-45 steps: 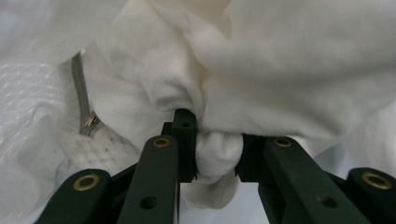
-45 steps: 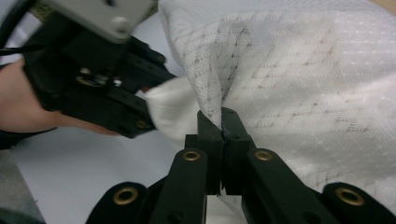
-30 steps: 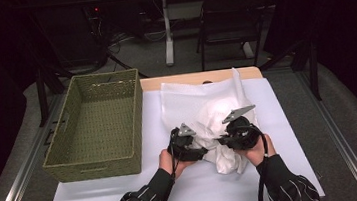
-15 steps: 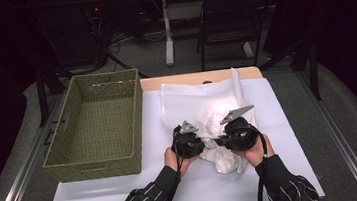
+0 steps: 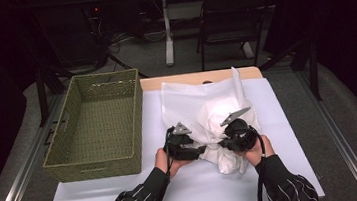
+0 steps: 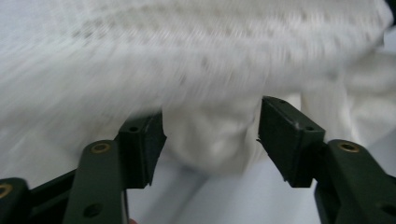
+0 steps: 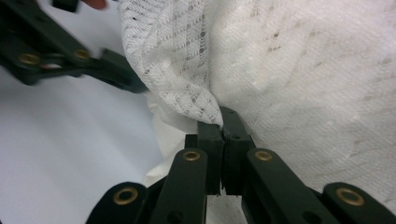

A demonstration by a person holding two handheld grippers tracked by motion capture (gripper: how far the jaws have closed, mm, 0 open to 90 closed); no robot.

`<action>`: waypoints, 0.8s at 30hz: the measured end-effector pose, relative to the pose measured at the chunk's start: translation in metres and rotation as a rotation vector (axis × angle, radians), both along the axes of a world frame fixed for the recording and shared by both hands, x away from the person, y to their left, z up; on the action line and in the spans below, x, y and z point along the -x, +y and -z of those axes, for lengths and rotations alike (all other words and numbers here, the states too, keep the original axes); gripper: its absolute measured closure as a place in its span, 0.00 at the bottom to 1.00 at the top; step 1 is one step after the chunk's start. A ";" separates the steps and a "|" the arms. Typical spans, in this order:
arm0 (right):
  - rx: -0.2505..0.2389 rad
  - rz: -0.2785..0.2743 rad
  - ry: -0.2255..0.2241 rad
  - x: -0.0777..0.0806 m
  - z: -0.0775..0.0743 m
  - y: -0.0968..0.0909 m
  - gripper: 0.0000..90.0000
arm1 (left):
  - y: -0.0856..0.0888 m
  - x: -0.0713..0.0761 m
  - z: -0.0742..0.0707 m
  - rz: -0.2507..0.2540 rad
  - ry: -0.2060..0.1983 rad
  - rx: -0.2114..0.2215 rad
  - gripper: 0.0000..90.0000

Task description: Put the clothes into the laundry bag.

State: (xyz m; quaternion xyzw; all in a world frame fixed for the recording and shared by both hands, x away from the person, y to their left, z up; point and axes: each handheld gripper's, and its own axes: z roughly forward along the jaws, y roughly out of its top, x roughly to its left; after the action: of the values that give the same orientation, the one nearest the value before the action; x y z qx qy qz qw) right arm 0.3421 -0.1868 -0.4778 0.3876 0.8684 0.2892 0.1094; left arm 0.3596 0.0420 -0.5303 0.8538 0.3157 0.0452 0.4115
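Two claws: right claw [image 7: 223, 135] pinches white cloth [image 7: 299, 70]; left claw [image 6: 210, 135] just reopened, fold between jaws.

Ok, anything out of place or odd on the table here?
Nothing damaged or spilled. The white cloth lies crumpled rather than flat, with the right gripper shut on a fold and the left gripper open around another. The basket sits square.

This looks like a lab or test room, not a home. I sit at a table [image 5: 126, 196] with a white top, and black curtains [image 5: 356, 36] hang all around it. At twelve o'clock there is a gray floor with cables [image 5: 124, 38], a black chair [image 5: 231, 22] and a desk leg [image 5: 168, 36]. Metal rails [image 5: 338, 134] run along the table's sides.
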 end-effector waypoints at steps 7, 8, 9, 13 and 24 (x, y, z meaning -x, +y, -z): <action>0.012 0.012 0.002 -0.001 -0.001 -0.001 0.99 | 0.014 0.005 0.004 -0.079 -0.016 -0.133 0.48; 0.012 0.007 -0.004 -0.001 -0.001 -0.001 0.99 | 0.015 0.004 0.006 -0.096 -0.015 -0.138 0.49; 0.012 0.007 -0.003 -0.001 -0.001 -0.002 0.99 | 0.014 0.002 0.008 -0.105 -0.004 -0.138 0.52; 0.009 0.008 -0.006 -0.001 -0.001 -0.003 0.99 | 0.010 -0.006 0.017 -0.146 0.003 -0.152 0.58; 0.004 0.001 -0.021 0.001 -0.003 -0.002 0.99 | -0.006 -0.029 0.027 -0.209 0.054 -0.057 0.64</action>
State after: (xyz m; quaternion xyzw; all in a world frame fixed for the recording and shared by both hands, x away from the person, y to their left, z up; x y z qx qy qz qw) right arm 0.3411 -0.1884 -0.4746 0.3848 0.8676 0.2916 0.1192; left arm 0.3884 0.0363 -0.5573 0.8284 0.4126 0.0738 0.3715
